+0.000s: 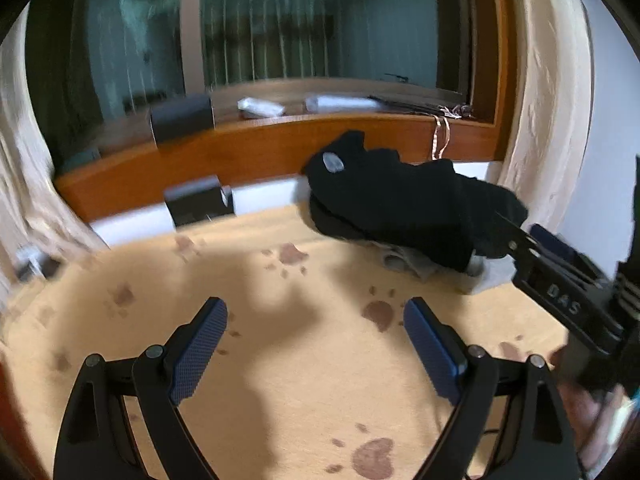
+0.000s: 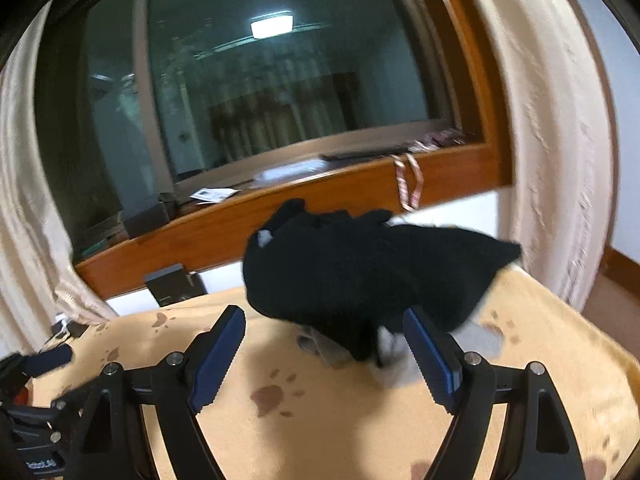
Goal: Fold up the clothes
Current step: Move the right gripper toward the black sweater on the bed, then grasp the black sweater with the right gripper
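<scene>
Left wrist view: the left claw [image 1: 316,320] hangs released, nothing between its blue pads, over the tan paw-print cloth [image 1: 304,360] on the table. A black garment [image 1: 404,208] lies heaped on grey clothes [image 1: 492,276] at the far right, below the wooden sill [image 1: 260,148]. The right claw [image 1: 536,248] reaches toward that heap. Right wrist view: the right claw [image 2: 324,332] is released just before the black garment [image 2: 360,276], not touching it.
</scene>
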Demonstrator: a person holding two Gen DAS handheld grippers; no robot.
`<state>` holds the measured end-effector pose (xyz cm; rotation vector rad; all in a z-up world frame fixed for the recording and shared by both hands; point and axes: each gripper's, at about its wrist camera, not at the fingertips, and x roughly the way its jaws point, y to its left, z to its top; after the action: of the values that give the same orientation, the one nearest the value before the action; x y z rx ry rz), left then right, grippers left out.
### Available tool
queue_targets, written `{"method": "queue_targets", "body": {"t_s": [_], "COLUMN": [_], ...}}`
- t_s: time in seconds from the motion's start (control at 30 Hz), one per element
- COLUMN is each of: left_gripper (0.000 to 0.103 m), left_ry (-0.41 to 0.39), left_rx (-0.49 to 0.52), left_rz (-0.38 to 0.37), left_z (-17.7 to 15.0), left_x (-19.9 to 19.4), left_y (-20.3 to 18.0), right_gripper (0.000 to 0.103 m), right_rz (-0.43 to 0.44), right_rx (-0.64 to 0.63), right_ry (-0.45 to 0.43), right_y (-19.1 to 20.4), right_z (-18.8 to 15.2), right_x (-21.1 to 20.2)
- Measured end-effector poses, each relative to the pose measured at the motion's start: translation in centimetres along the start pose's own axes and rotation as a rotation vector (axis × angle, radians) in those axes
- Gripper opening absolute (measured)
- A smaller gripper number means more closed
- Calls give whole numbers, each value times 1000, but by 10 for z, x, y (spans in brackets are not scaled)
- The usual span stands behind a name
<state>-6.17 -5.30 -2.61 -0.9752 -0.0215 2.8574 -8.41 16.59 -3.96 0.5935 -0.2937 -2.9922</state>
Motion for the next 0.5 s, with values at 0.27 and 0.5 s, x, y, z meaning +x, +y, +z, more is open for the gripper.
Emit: {"method": "queue_targets", "body": {"t_s": [0.27, 0.5], "left_gripper": [92, 92], "left_ry": [16, 76], "left_rx": [-59, -106], "left_rz": [83, 119], "left_z": [5, 5], "left_x": [9, 32], "left_y": [21, 40], "right_gripper": [83, 83], "right_rz": [-18, -13], "right_rx": [-34, 35], "right_ry": [79, 119], "right_y": [-1, -22], "right_z": [17, 27], "right_x": [77, 125]}}
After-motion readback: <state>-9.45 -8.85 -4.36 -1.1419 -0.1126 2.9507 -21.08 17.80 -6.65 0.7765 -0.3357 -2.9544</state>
